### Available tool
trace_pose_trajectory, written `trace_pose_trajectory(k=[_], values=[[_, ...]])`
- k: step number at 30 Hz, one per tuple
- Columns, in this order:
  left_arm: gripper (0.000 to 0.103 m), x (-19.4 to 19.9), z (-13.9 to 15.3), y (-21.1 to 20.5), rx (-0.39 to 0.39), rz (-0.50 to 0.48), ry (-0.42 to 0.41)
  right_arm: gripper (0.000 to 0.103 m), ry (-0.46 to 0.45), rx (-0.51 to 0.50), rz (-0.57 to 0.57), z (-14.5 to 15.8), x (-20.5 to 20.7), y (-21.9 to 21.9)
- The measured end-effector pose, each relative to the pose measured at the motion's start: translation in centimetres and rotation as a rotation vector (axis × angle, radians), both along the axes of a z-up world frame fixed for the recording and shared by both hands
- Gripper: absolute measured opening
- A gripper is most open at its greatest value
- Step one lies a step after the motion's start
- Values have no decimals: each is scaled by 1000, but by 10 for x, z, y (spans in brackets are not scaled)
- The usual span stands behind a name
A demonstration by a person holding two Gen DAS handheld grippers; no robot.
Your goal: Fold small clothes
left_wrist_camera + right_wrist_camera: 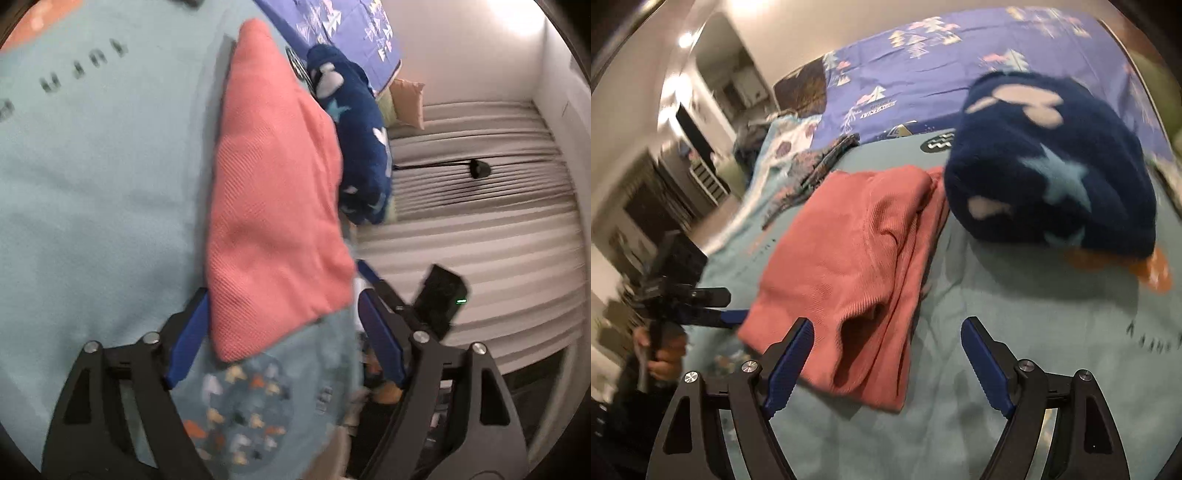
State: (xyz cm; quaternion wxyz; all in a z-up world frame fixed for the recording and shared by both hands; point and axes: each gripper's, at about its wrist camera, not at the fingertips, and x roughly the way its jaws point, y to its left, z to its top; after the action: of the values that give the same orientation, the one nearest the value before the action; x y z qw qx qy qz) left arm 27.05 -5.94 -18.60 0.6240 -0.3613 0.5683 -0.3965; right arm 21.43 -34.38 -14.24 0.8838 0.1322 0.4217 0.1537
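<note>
A folded pink knit garment (849, 258) lies on a light teal blanket (1015, 332) on the bed. In the left wrist view the pink garment (273, 206) reaches down between the fingers of my left gripper (282, 291), which is open around its near corner. My right gripper (886, 325) is open just above the garment's near edge, holding nothing. The left gripper also shows in the right wrist view (713, 306), at the garment's left corner. A dark blue fleece garment (1052, 158) with stars and hearts lies bunched to the right.
A purple sheet with tree prints (923, 74) covers the far bed. Patterned clothes (812, 162) lie at the back left. An orange item (1152, 273) peeks out under the fleece. Grey curtains (480, 221) and a pillow (408, 101) show in the left wrist view.
</note>
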Motion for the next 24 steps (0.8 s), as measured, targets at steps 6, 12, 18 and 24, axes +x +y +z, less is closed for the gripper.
trace_pose_trajectory(k=[6, 12, 18, 24], values=[[82, 10, -3, -17, -28, -32, 76, 84, 7, 106, -21, 0, -11, -13], [82, 23, -3, -44, -11, -26, 100, 86, 91, 224, -44, -9, 27, -21], [79, 22, 0, -48, 28, -38, 72, 87, 246, 409, -119, -44, 84, -38], [65, 22, -6, -40, 29, -40, 79, 87, 252, 411, -76, -46, 107, -17]])
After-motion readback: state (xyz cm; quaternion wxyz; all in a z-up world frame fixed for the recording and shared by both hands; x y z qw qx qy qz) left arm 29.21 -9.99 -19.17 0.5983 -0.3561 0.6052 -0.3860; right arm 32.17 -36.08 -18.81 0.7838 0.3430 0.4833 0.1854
